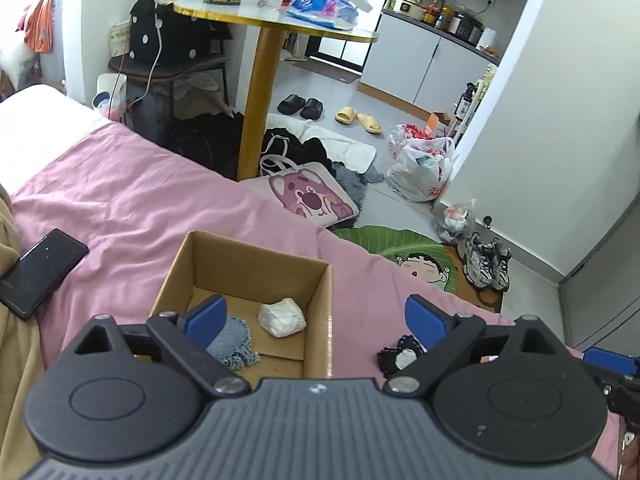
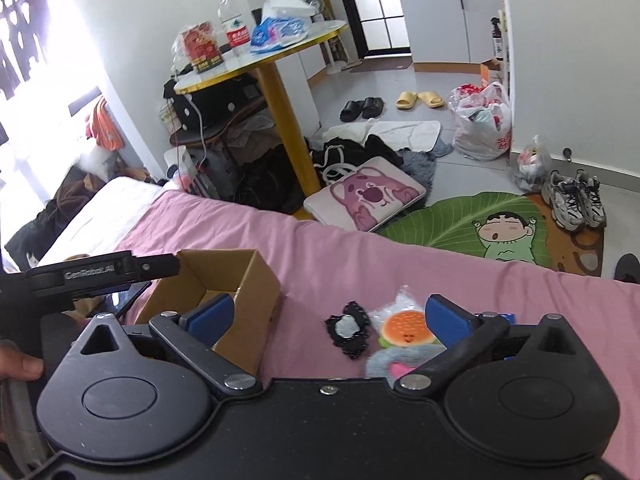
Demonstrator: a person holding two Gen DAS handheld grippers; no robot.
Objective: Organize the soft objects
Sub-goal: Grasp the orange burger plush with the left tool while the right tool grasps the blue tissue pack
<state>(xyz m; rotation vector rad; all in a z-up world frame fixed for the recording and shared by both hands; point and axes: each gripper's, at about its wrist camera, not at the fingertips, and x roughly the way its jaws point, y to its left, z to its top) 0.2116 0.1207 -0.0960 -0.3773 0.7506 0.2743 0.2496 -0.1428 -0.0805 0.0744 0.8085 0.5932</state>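
Soft objects: white folded cloth bundle point(image 1: 282, 317) and pale-blue fringed knit piece point(image 1: 234, 341) lay inside open brown cardboard box point(image 1: 320, 320) on pink bedsheet point(image 1: 132, 204), directly ahead of left gripper point(image 1: 316, 314). Left jaws were spread wide, nothing held; L pad hung over box interior. Black crocheted patch w/ grey centre point(image 2: 349, 330) and orange burger-shaped plush point(image 2: 406, 330) sat on sheet between right gripper point(image 2: 330, 316) pads, nearer its R pad. Right jaws wide apart, empty. Box to its left. Black phone point(image 1: 38, 272) far left of L gripper.
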